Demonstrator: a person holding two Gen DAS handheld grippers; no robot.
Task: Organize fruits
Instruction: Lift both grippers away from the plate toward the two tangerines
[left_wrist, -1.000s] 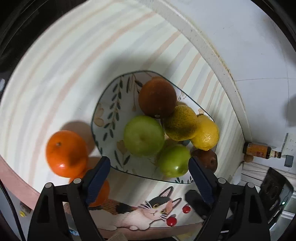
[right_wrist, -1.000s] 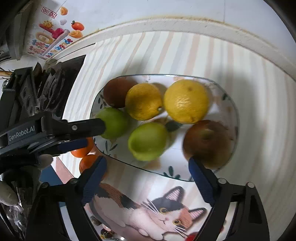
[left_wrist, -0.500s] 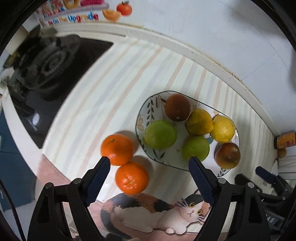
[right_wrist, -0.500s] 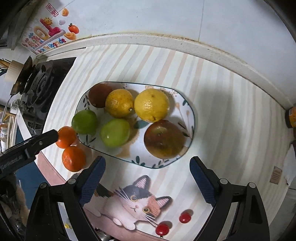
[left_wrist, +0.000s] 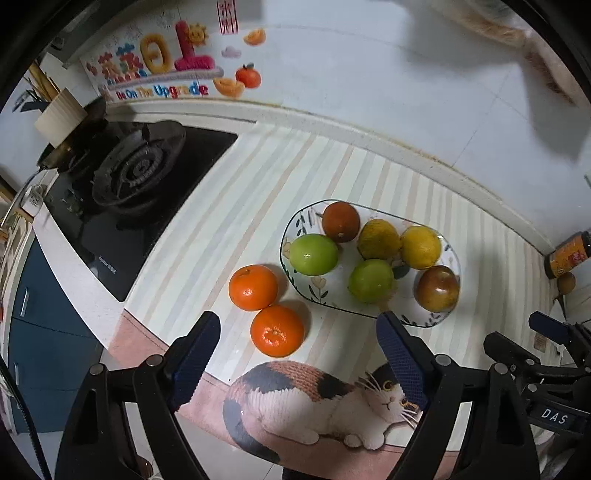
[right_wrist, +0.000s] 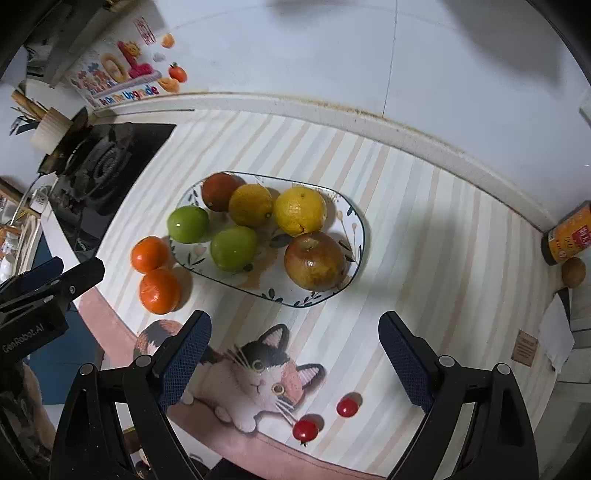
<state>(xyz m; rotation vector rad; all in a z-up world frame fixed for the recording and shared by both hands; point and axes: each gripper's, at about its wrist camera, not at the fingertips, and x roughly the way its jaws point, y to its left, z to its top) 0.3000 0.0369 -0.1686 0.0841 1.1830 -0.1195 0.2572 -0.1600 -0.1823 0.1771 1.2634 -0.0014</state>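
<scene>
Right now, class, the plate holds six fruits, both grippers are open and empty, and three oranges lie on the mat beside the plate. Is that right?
Not quite: only two oranges lie on the mat beside the plate, as the left wrist view shows. The rest stands: six fruits on the plate, and the left gripper and right gripper are open and empty.

I'm seeing a white plate with a dark rim and leaf sprigs, carrying two green fruits, two yellow ones and two reddish-brown ones. Two oranges are glowing bright orange on the pastel-striped mat with its calico cat. My fingers are showing dark blue pads.
</scene>
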